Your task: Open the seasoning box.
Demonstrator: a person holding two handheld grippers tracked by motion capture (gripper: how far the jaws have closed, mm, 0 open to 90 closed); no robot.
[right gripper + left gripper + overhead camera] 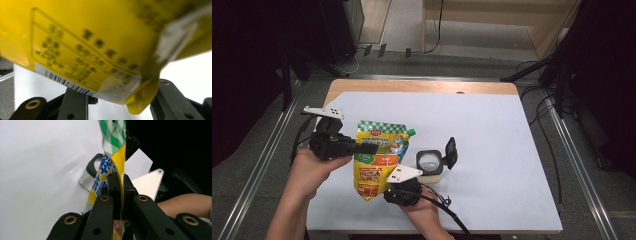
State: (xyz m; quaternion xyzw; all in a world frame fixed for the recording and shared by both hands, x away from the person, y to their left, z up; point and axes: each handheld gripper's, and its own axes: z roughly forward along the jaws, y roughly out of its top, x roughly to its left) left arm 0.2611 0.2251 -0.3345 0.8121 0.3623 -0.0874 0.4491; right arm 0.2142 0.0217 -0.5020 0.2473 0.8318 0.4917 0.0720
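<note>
A person stands at the six o'clock edge of a pale grey rectangular table [492,150], holding a black two-jaw gripper in each hand. The left gripper [364,148], at the nine o'clock side, has its jaws pinched tight on the side edge of a yellow plastic refill pouch with a green chequered top [379,160]. The pouch is held up over the table, left of centre. The right gripper [398,186], coming in from six o'clock, has its jaws partly parted around the pouch's lower corner; whether they press on it is unclear. Just beside the pouch, at its three o'clock, a small clear jar with a black flip lid open [432,162] stands on the table
</note>
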